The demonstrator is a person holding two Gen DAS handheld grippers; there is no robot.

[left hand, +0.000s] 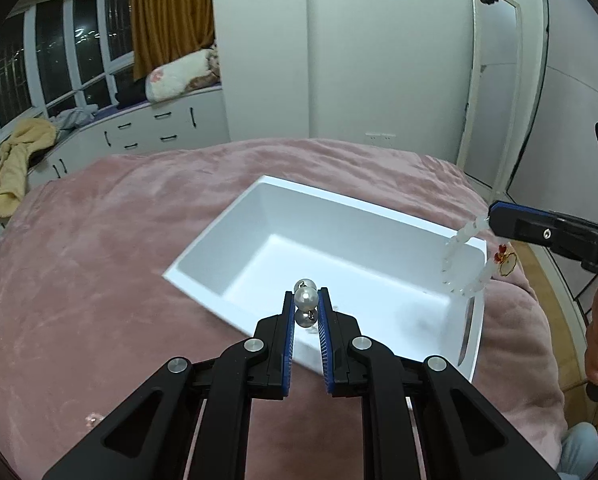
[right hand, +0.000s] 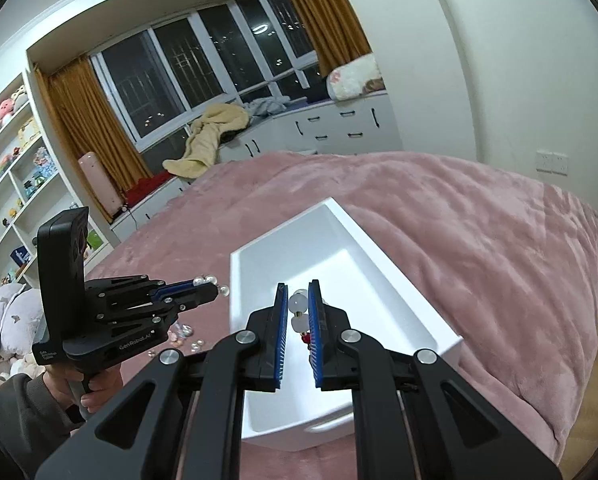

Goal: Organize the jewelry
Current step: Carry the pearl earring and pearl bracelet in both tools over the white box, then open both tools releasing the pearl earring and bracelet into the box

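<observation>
Pearl bead string [left hand: 306,300] sits pinched between the nearly closed left gripper [left hand: 307,303] pads over the white tray [left hand: 235,236] near wall, white bead bracelet [left hand: 465,264] hangs clamped in the fully closed right gripper [right hand: 298,308] above the tray's right end, tray on pink blanket [left hand: 99,248].

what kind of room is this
Most likely a bedroom in a home. A bed under a plush pink blanket fills the middle, a window seat with white drawers runs below dark windows with mustard curtains, and white wall shelves hold soft toys.
</observation>
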